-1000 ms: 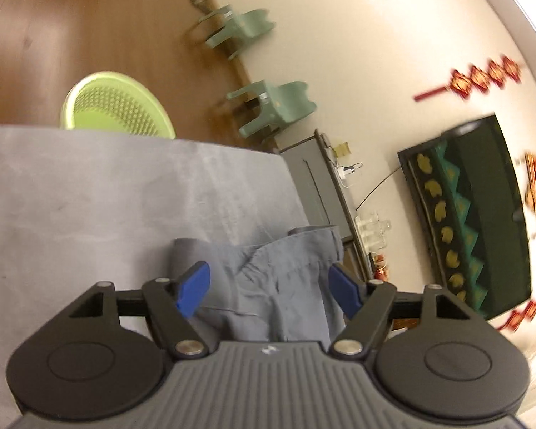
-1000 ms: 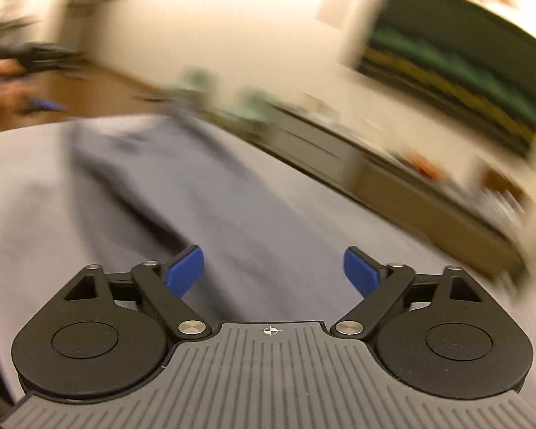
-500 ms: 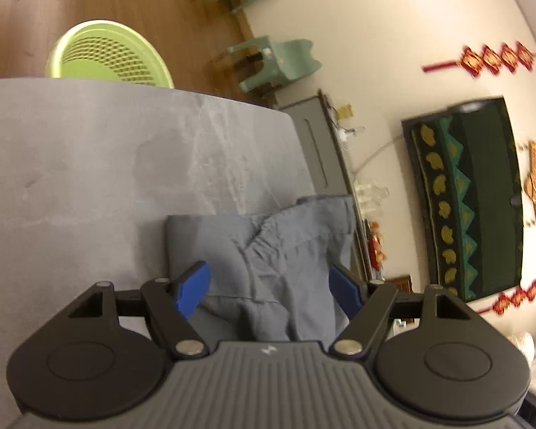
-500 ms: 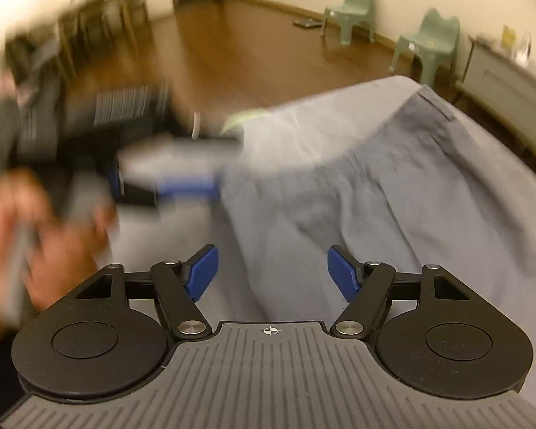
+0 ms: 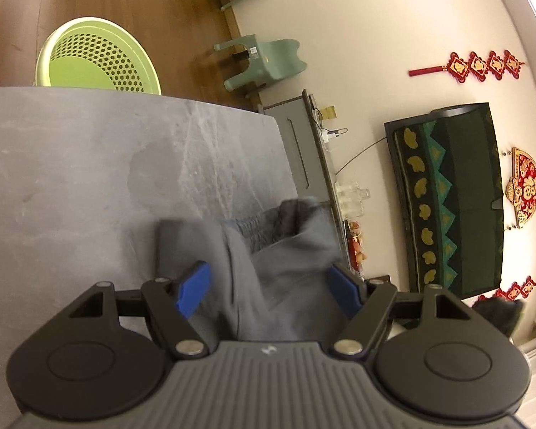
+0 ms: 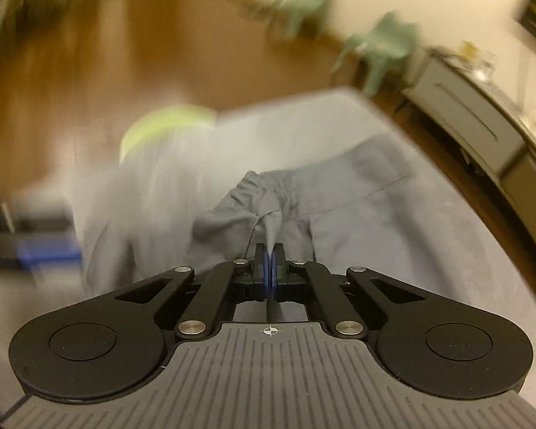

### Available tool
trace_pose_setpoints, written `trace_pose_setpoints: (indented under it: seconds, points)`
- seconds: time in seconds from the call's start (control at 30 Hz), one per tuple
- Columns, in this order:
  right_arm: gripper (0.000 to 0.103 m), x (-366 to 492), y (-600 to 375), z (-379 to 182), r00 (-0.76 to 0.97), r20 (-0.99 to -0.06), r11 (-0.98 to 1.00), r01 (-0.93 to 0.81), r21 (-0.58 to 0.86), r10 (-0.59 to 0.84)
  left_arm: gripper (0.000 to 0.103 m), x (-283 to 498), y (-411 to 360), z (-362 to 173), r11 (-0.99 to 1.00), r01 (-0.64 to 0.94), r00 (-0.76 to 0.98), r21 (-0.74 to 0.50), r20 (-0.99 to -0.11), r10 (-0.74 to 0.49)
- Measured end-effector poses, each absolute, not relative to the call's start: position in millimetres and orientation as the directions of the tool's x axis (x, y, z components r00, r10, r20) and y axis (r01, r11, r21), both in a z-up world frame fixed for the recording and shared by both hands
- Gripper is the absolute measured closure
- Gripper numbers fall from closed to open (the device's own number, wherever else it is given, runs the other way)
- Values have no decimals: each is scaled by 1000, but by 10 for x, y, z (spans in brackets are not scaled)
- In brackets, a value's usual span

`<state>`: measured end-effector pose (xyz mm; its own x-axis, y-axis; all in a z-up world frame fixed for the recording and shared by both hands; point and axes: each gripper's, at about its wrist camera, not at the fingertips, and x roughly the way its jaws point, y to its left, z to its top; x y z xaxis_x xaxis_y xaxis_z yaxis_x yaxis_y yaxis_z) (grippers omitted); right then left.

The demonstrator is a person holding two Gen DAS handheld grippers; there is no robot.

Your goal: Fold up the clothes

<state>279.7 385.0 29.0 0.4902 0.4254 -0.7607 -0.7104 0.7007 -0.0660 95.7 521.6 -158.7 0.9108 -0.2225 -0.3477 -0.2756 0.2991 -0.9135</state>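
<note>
grey trousers (image 6: pixel 343 193) lie bunched on the grey counter (image 5: pixel 89 164). right claw (image 6: pixel 269 255) has just snapped closed, pinching a fold of the cloth. left claw (image 5: pixel 271 287) stands wide apart, trousers between its blue pads (image 5: pixel 193 287), nothing gripped. green basket (image 5: pixel 96 57) sits on the floor beyond the counter edge.

Our left gripper (image 5: pixel 268 287) carries black arms, blue pads (image 5: pixel 193 287) and silver screws. Our right gripper (image 6: pixel 269 262) matches it, above a ribbed grey housing.
</note>
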Motion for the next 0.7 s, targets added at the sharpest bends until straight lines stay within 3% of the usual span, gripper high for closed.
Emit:
trace_pose_setpoints:
  seconds: [0.1, 0.23, 0.33, 0.43, 0.53, 0.6, 0.7]
  points:
    - [103, 2936, 3457, 479, 484, -696, 783, -594, 184, 530, 29, 1014, 5152, -1598, 298, -256, 910, -920, -333, -247]
    - [103, 3036, 3083, 532, 493, -586, 765, -445, 465, 643, 29, 1176, 4999, -1576, 299, -152, 921, -942, -245, -304]
    - [103, 3050, 2804, 559, 493, -463, 663, -385, 643, 736, 29, 1274, 4928, -1592, 329, -183, 921, -927, -278, -272]
    - [103, 3043, 2631, 476, 494, -397, 591, -337, 733, 774, 30, 1404, 4953, -1732, 306, -251, 914, -918, -329, -236]
    - [102, 3078, 2725, 239, 463, -492, 655, -309, 690, 737, 32, 1545, 5002, -1902, 275, -296, 904, -915, -361, -229]
    - [102, 3044, 2868, 58, 388, -582, 696, -320, 642, 715, 31, 1594, 5048, -1949, 262, -270, 910, -927, -334, -245]
    - [102, 2966, 2951, -33, 355, -587, 685, -333, 648, 727, 29, 1565, 5093, -1955, 193, -225, 925, -955, -272, -264]
